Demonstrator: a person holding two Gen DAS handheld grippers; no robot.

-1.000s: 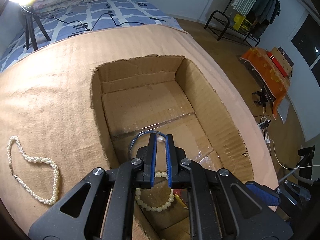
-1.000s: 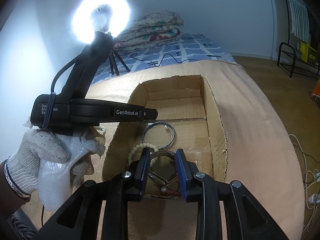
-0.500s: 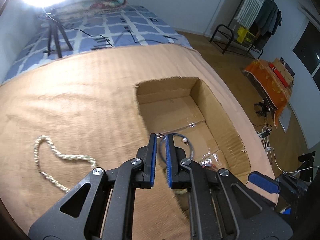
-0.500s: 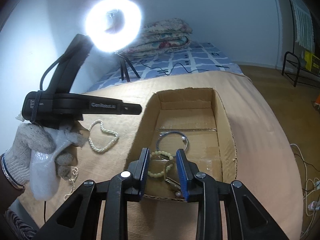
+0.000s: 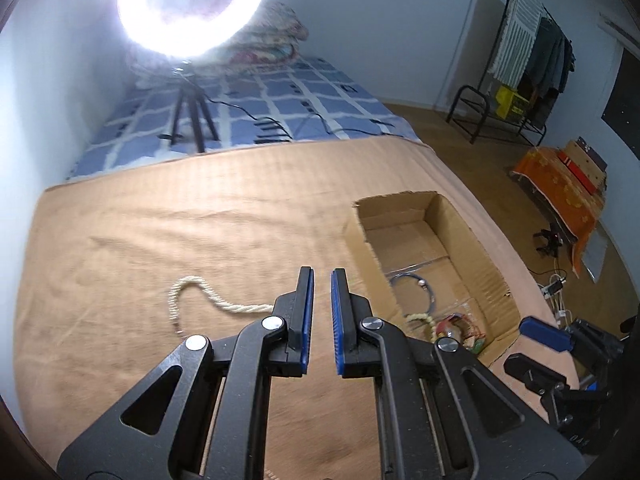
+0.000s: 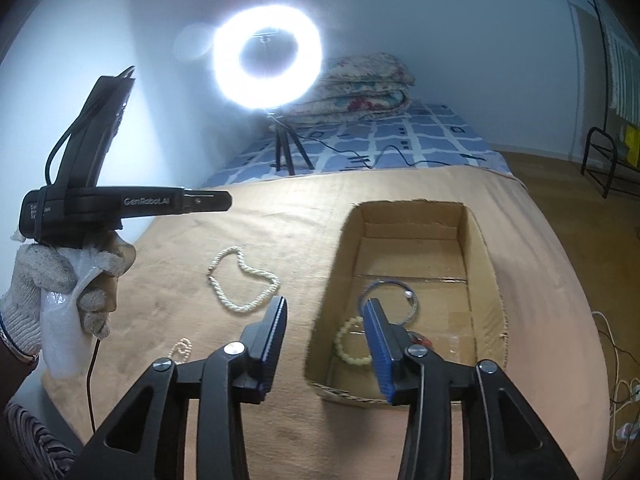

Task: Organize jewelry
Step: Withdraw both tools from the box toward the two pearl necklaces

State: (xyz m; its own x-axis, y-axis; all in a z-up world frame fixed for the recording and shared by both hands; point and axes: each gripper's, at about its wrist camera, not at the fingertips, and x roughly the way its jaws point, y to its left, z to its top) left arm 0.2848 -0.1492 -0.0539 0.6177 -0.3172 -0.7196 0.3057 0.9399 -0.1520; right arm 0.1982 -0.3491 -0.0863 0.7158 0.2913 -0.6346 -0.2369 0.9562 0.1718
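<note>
The twisted pearl necklace (image 6: 244,284) lies loose on the tan blanket (image 5: 160,220) of the bed, left of the cardboard box (image 6: 486,264) and apart from it. From the left gripper (image 5: 321,300) it lies ahead and to the left, its loop stretching away from the fingers; the left gripper seems the nearer one. Its jaws are pressed nearly together and hold nothing. The right gripper (image 6: 326,336) hangs over the near left wall of the box, its jaws are opening, with nothing between them. A beaded bracelet (image 6: 352,344) and a thin metal bangle (image 6: 390,300) lie already in the box. A small pearl piece (image 6: 181,350) waits near the bed's edge.
</note>
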